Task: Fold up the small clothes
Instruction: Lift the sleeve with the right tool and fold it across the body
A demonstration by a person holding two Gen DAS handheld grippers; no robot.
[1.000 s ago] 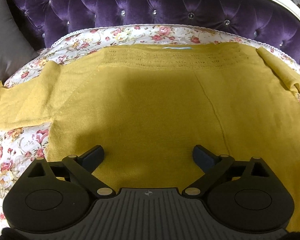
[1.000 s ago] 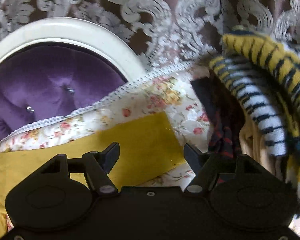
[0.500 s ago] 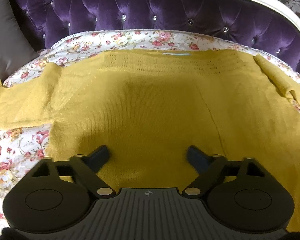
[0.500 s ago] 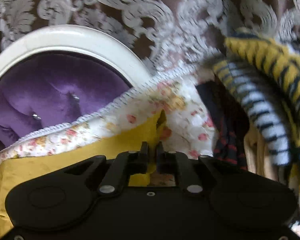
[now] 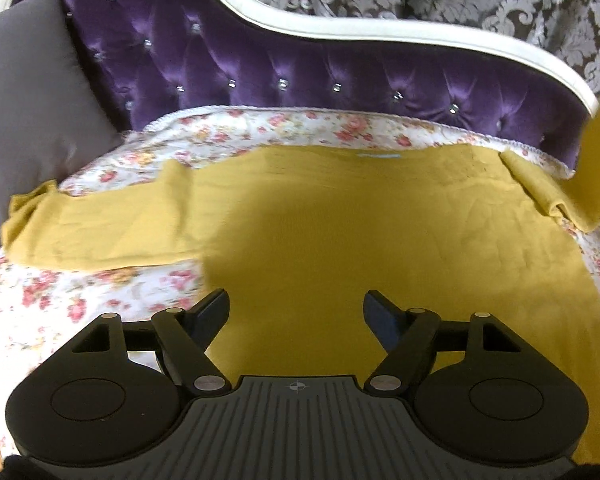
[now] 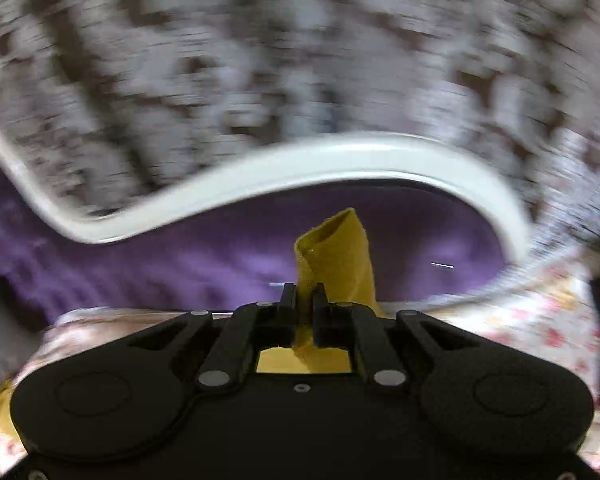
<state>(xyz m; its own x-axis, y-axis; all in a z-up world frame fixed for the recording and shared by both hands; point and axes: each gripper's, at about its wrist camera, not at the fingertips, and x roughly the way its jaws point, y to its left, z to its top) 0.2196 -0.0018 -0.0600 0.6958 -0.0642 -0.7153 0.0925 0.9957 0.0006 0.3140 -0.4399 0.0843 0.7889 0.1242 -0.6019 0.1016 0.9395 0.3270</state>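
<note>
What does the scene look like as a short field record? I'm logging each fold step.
garment: mustard sweater, spread flat on floral bedspread
left sleeve: flat
right sleeve: end lifted off bed
right gripper: shut on sleeve end
left gripper: over the hem, jaws closing, nothing between them
backdrop: purple tufted headboard

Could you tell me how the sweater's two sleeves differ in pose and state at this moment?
The left sleeve lies flat, stretched out across the floral cover; the right sleeve rises off the cover. Nothing grips the left sleeve; the right sleeve's end is pinched in the right gripper. The left sleeve's cuff is crumpled by the grey cushion; the right sleeve's cuff pokes up past the jaws. Both are the same mustard-yellow knit.
</note>
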